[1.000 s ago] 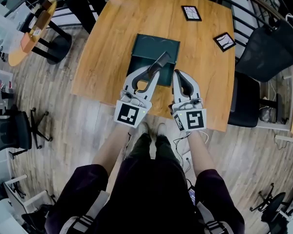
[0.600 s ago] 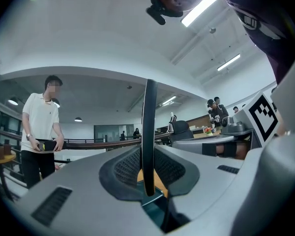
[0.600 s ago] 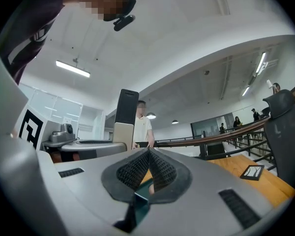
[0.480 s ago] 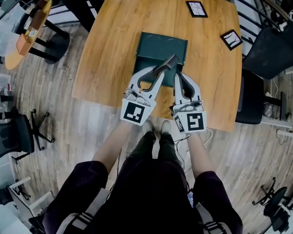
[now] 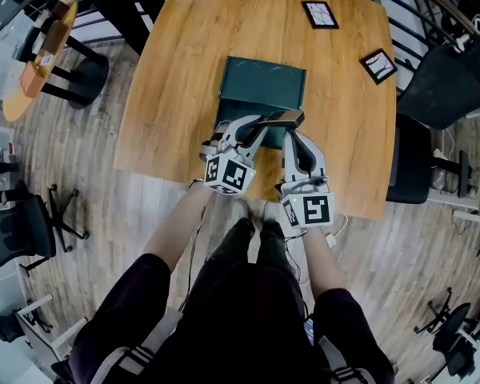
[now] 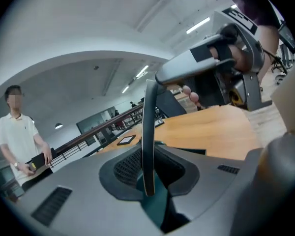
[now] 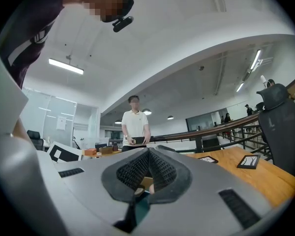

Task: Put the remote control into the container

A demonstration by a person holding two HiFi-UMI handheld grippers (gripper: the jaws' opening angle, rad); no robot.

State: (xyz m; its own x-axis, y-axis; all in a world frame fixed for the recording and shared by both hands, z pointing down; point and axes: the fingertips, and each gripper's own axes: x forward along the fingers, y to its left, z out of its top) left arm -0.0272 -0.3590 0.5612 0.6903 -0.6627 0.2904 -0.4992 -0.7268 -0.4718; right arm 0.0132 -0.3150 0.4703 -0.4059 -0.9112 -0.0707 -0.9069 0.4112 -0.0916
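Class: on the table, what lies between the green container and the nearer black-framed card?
Nothing. In the head view only bare wooden table separates the container from the card.

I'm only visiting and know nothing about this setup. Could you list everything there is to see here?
table: one, light wood, middle of the head view
container: one, dark green, on the table's near middle
remote control: one, dark, held over the container's near part
framed cards: two, black-edged, on the table's far right part; the second is
chair: one, black, at the table's right side
side table: one, round, wood, on the floor at far left
office chair: one, black, on the floor at left
bystander: one, white shirt, standing beyond the table
left gripper: one, grey, shut on the remote control
right gripper: one, grey, jaws together, empty, beside the left one
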